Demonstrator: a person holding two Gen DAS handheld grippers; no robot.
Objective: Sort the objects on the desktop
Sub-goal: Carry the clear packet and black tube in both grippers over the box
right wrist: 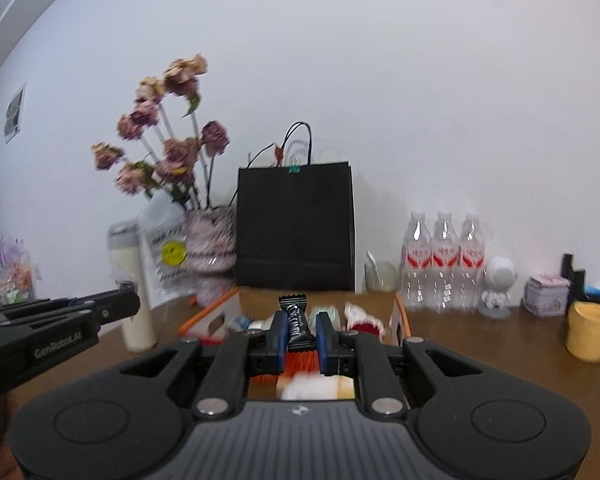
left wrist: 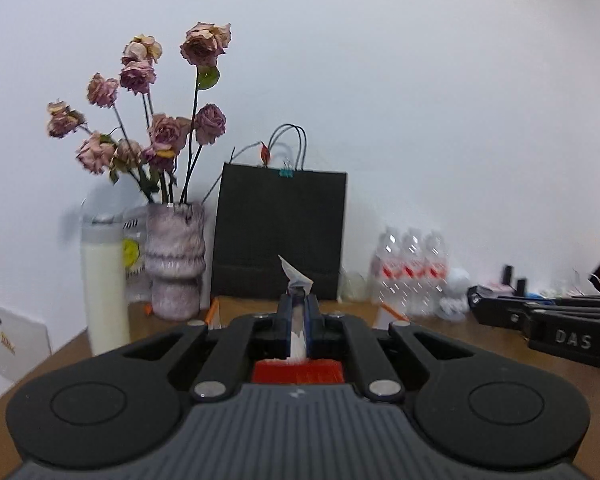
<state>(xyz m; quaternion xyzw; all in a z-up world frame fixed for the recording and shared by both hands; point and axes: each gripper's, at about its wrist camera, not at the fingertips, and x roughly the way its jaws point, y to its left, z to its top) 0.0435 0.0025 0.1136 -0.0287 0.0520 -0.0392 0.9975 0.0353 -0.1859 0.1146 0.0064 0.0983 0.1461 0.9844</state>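
At centre frame the left gripper (left wrist: pixel 299 300) pinches a white wrapper (left wrist: pixel 296 276), and the right gripper (right wrist: pixel 303 326) clamps a black candy packet (right wrist: pixel 297 320) above an open cardboard box (right wrist: pixel 400 316) of sweets. Beyond, a black paper bag (right wrist: pixel 296 228), vase of dried roses (left wrist: pixel 175 256) and water bottles (right wrist: pixel 443 260) crowd the wall edge of the brown table (right wrist: pixel 480 344).

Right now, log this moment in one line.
left gripper: shut on white wrapper | right gripper: shut on black candy | open box behind
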